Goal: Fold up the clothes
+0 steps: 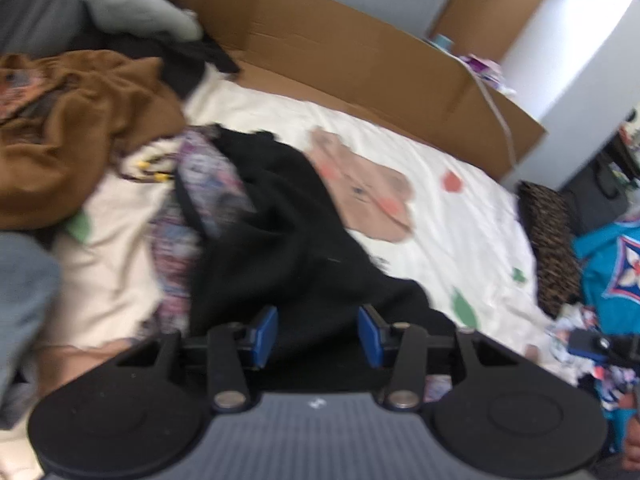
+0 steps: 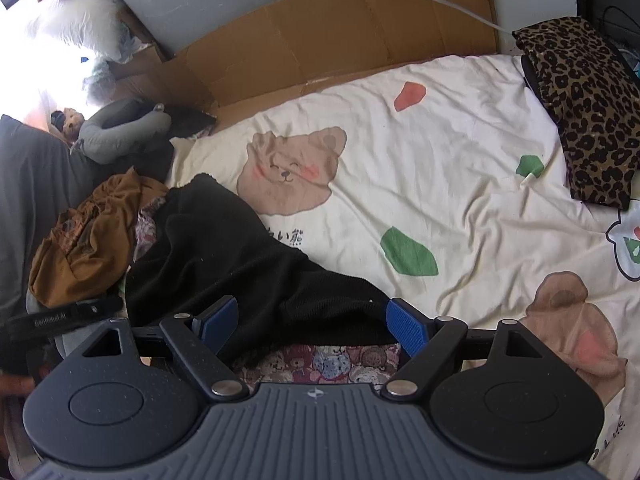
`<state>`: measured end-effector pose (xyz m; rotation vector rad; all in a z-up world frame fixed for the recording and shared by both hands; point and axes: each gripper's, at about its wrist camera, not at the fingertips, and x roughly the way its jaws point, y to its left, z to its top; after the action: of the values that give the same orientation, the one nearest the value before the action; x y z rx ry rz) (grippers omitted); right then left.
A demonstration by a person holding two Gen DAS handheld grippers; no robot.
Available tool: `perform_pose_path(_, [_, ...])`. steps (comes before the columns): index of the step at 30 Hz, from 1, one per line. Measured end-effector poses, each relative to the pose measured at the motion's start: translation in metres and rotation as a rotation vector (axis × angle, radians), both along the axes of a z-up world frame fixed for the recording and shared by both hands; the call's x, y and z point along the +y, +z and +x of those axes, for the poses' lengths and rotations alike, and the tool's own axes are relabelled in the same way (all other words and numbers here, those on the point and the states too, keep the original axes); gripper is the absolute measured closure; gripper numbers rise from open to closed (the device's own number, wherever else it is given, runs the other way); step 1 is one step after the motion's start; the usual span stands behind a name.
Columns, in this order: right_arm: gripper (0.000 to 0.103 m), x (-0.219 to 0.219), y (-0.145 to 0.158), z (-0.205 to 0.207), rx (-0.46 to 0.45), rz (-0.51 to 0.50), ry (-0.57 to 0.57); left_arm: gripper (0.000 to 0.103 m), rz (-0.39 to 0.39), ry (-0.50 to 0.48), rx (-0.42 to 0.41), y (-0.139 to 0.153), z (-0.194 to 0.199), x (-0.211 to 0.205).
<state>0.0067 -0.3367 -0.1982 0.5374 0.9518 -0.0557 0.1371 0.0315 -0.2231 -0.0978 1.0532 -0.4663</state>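
Note:
A black garment (image 1: pixel 280 232) lies crumpled on the cream bear-print bed sheet (image 1: pixel 440 220), partly over a patterned cloth (image 1: pixel 208 176). My left gripper (image 1: pixel 318 320) hovers over its near end, blue pads apart and not pressing on the cloth: open. In the right wrist view the same black garment (image 2: pixel 208 248) runs from the left down to my right gripper (image 2: pixel 312 304). Its jaws stand wide open, with the garment's edge and the patterned cloth (image 2: pixel 340 360) below them.
A brown garment (image 2: pixel 92 240) is heaped left of the black one. Flattened cardboard (image 2: pixel 340 28) lines the far side of the bed. A leopard-print cushion (image 2: pixel 588 112) lies at the right, and a grey neck pillow (image 2: pixel 120 132) at the far left. Teal clothing (image 1: pixel 612 264) sits at the right edge.

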Motion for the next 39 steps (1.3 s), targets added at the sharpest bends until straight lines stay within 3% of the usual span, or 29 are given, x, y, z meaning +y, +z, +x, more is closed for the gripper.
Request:
perform_pose_path(5, [0.017, -0.001, -0.009, 0.002, 0.022, -0.003, -0.003, 0.052, 0.039, 0.094, -0.001, -0.011, 0.020, 0.027])
perform_pose_path(8, [0.017, -0.001, -0.013, 0.002, 0.034, -0.011, 0.005, 0.046, 0.053, 0.090, -0.025, -0.016, 0.027, 0.029])
perform_pose_path(12, [0.018, 0.002, -0.016, 0.002, 0.049, -0.020, 0.015, 0.046, 0.061, 0.072, -0.053, -0.027, 0.036, 0.022])
perform_pose_path(18, [0.017, 0.003, -0.020, 0.001, 0.065, -0.030, 0.022, 0.048, 0.087, 0.078, -0.027, -0.053, 0.042, 0.012])
perform_pose_path(19, [0.017, 0.004, -0.021, 0.001, 0.068, -0.029, 0.020, 0.059, 0.093, 0.084, -0.020, -0.058, 0.042, 0.012])
perform_pose_path(20, [0.017, 0.004, -0.022, 0.001, 0.070, -0.028, 0.019, 0.089, 0.096, 0.088, 0.001, -0.061, 0.042, 0.010])
perform_pose_path(21, [0.017, 0.005, -0.023, 0.000, 0.070, -0.026, 0.019, 0.098, 0.099, 0.092, 0.022, -0.065, 0.042, 0.009])
perform_pose_path(31, [0.017, 0.016, -0.015, 0.003, 0.033, 0.027, 0.042, 0.098, -0.097, -0.031, 0.029, -0.038, 0.006, -0.009])
perform_pose_path(39, [0.018, 0.031, -0.002, 0.032, -0.010, 0.081, 0.093, 0.098, -0.233, -0.072, 0.058, -0.032, -0.013, -0.038])
